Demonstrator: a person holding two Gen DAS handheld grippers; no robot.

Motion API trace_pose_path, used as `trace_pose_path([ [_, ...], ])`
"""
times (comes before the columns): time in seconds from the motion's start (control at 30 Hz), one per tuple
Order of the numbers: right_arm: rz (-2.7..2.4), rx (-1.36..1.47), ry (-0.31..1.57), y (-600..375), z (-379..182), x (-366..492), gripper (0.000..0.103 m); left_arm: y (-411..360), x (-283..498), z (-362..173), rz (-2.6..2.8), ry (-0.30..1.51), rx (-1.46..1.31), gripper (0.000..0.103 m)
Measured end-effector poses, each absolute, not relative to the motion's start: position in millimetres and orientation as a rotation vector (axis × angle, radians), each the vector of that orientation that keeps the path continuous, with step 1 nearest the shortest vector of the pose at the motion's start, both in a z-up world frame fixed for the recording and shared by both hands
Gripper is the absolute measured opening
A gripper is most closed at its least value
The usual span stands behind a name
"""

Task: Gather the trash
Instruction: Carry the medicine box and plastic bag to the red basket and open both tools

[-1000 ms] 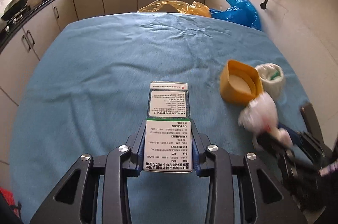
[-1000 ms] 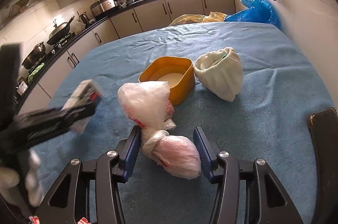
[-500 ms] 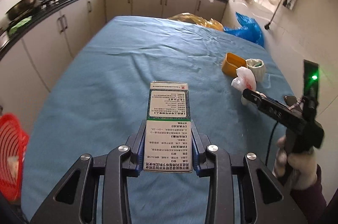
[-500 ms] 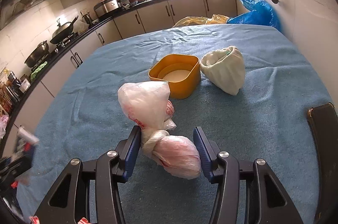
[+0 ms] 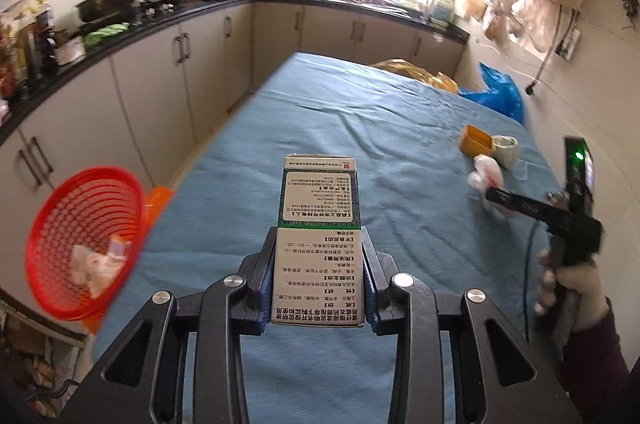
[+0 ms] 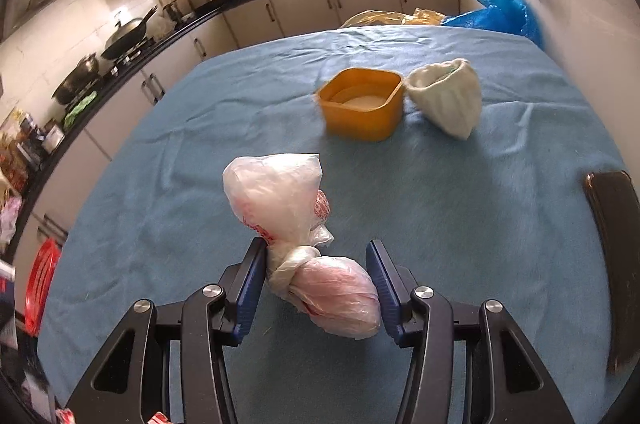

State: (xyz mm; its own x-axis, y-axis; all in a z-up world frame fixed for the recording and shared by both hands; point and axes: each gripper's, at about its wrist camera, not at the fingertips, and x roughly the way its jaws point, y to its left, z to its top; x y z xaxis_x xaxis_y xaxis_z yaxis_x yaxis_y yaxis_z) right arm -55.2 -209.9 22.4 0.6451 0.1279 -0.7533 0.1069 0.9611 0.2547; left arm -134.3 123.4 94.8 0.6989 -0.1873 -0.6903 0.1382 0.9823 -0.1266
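Box (image 5: pixel 319 232) first: in the left wrist view, the left gripper (image 5: pixel 319 266) has its two jaws pressed on the sides of a tall white and green medicine box with small print on it. The box sticks out far past the jaws, held up over the near part of the blue cloth (image 5: pixel 360 127) on the table. A red basket (image 5: pixel 86 244) is on the left, off the table edge and lower down. Some white crumpled trash (image 5: pixel 94 264) lies inside it. On the right, a gloved hand (image 5: pixel 572 284) holds the right gripper (image 5: pixel 494 193), and white plastic shows at its tip. Just past it sit a yellow tub (image 5: pixel 476 143) and a white cup (image 5: pixel 506 145). Pans and pots stand on the far counter.

In the right wrist view, the right gripper (image 6: pixel 318 274) is partly open, and its blue pads squeeze the pink, knotted end of a plastic bag (image 6: pixel 304 232). The white puffy end of the bag sticks up past the jaws. The bag is up off the cloth (image 6: pixel 460 191). Farther away, near the middle of the table, the yellow tub (image 6: pixel 362 103) stands upright with the white cup (image 6: pixel 448 99) tipped on its side just to its right. A blue bag (image 6: pixel 496 7) and a yellow bag (image 6: pixel 384 17) lie at the far edge. The red basket (image 6: pixel 40 288) peeks in at the left.
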Motion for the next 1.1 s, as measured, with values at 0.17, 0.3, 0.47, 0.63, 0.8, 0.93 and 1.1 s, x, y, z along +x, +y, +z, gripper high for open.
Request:
trace_pose_path([
  [0.17,0.053,0.273,0.877,-174.8,34.8,-81.3,0.055,144.5,-139.8,90.9,-0.148,0.771,-0.098,0.034],
  [0.3,0.069,0.243,0.865,-146.1,42.3,-100.6,0.055,158.0,-148.4,87.7,-0.114,0.759,-0.088,0.034],
  [0.47,0.086,0.208,0.867,-111.0,47.0,-115.4,0.055,176.8,-157.4,85.1,-0.059,0.733,-0.057,0.034],
  [0.63,0.130,0.195,0.862,-85.2,51.6,-123.9,0.055,195.5,-160.7,84.6,-0.013,0.717,-0.060,0.034],
  [0.8,0.172,0.163,0.860,-59.1,55.9,-128.6,0.055,211.9,-162.0,82.4,0.022,0.717,-0.066,0.034],
  [0.93,0.206,0.143,0.858,-42.8,58.0,-128.8,0.055,223.5,-162.7,80.5,0.047,0.716,-0.071,0.034],
  [1.1,0.247,0.125,0.858,-20.3,59.6,-126.8,0.055,231.6,-165.2,81.9,0.083,0.701,-0.056,0.034],
])
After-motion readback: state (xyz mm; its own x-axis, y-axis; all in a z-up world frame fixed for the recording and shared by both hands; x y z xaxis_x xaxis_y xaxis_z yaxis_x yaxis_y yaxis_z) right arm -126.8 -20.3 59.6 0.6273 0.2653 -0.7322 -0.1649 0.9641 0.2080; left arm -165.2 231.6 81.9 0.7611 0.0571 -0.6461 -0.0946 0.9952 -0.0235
